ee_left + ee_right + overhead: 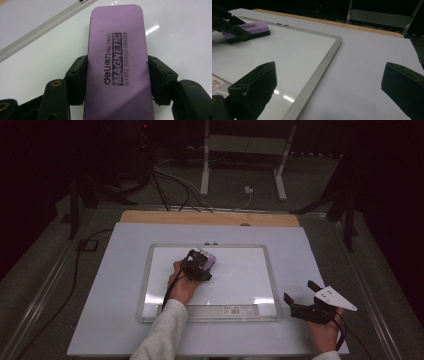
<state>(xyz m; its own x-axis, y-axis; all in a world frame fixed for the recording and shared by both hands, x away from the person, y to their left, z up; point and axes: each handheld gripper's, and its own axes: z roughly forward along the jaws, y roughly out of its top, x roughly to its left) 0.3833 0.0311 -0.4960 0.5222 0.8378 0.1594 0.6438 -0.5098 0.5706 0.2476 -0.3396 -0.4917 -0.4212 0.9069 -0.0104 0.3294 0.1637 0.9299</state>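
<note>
The purple eraser (117,67) sits flat on the whiteboard (235,285), in the board's upper left part near its top frame, and the left gripper (199,265) is clamped on it. In the left gripper view the two black jaws press against the eraser's long sides, one on each side, with the printed top face turned up toward the camera (the print reads "deli No.7840 MAGNETIC WHITE BOARD ERASER"). The eraser has a dark underside touching the white surface, as the right gripper view shows (247,30).

The whiteboard has a silver-grey frame and lies on a pale sheet (300,250) that covers the table; a strip of wooden table edge (210,218) shows at the far side. A label (234,310) is stuck on the board's lower frame.

The right gripper (305,302) is off the board, just beside its lower right corner, over the pale sheet. Its jaws stand wide apart with nothing between them. The person's left hand (182,282), in a light sleeve (162,332), holds the left gripper over the board.
</note>
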